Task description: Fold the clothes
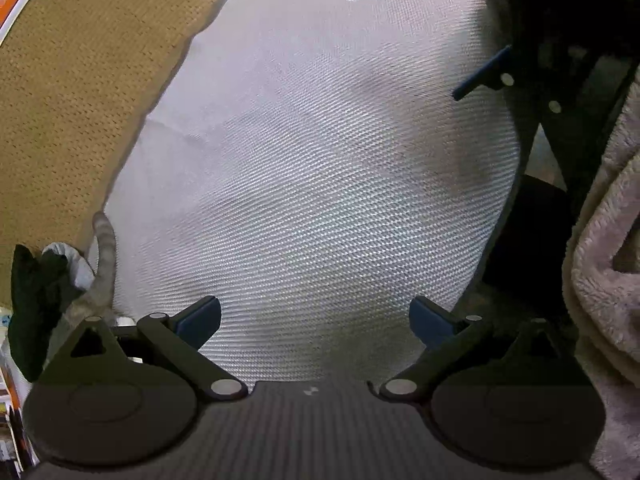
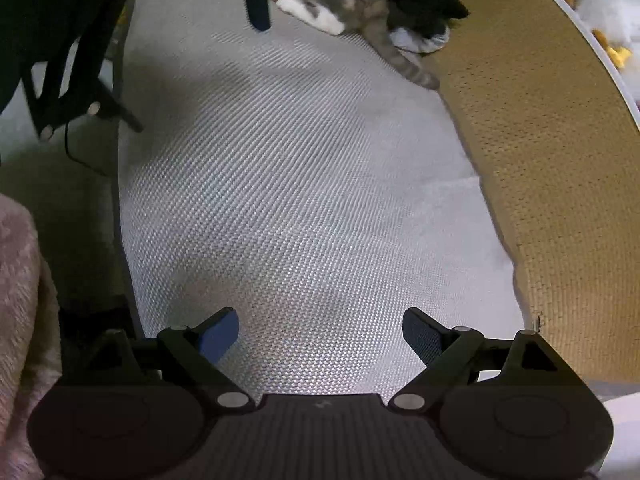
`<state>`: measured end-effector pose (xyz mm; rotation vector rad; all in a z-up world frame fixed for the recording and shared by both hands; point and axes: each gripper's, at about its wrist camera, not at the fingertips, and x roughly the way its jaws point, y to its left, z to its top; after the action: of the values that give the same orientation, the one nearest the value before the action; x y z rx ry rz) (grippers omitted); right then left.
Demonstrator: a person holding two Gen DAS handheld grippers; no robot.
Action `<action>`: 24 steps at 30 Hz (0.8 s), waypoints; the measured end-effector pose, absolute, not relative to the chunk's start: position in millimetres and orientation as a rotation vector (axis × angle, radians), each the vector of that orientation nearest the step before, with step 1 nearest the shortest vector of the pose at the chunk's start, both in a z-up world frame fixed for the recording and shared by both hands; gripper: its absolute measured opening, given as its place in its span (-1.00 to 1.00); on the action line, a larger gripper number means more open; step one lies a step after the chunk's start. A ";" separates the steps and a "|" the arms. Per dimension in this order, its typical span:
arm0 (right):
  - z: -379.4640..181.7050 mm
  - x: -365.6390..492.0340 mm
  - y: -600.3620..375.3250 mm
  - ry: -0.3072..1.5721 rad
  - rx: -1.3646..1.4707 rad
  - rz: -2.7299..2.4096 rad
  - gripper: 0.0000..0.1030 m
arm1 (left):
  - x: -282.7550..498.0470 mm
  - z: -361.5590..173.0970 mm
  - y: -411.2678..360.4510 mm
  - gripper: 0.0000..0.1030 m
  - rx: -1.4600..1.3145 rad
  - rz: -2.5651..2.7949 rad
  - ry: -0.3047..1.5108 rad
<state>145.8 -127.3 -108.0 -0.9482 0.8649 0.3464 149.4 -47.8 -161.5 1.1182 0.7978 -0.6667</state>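
garment: big pale grey-white waffle-knit cloth, spread flat and filling the space ahead of and under both grippers; in the right wrist view it's the same sheet. Looks soft, light and floppy to me, zero stiffness, so it should drape and sag once lifted. The textured weave probably gives the pads decent bite, not slippery.

surface: tan woven mat off to the left gripper's left, and to the right of the right gripper. The cloth's edge lies on it.

where to grab: my guess is that long edge along the mat, pinching an edge or corner, not the middle. No clear hem or sleeve visible, so can't say what kind of garment it is.

cat: yep, a grey tabby cat with white paws at the far end ahead of the right gripper, tail lying along the cloth's edge. Might pin that edge down.

left gripper: jaws spread wide, nothing in them, hovering over the cloth.

right gripper: same deal, wide apart and empty.

labels/writing: nothing readable anywhere.
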 end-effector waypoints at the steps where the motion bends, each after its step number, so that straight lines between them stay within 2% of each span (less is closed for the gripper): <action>1: -107.1 144.4 -127.5 0.863 -0.943 0.347 0.78 | 147.5 -160.8 -48.0 0.99 1.121 -0.665 0.792; 15: -103.3 115.1 -123.3 0.760 -0.945 0.320 0.78 | 132.9 -148.5 -53.9 0.99 1.099 -0.639 0.729; 24: -97.7 115.8 -130.5 0.787 -0.838 0.206 0.78 | 125.2 -143.8 -52.9 0.99 1.049 -0.630 0.686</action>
<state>115.8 -130.5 -97.7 -0.8385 0.7872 0.2061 125.2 -52.9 -143.8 1.0486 0.6863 -0.6301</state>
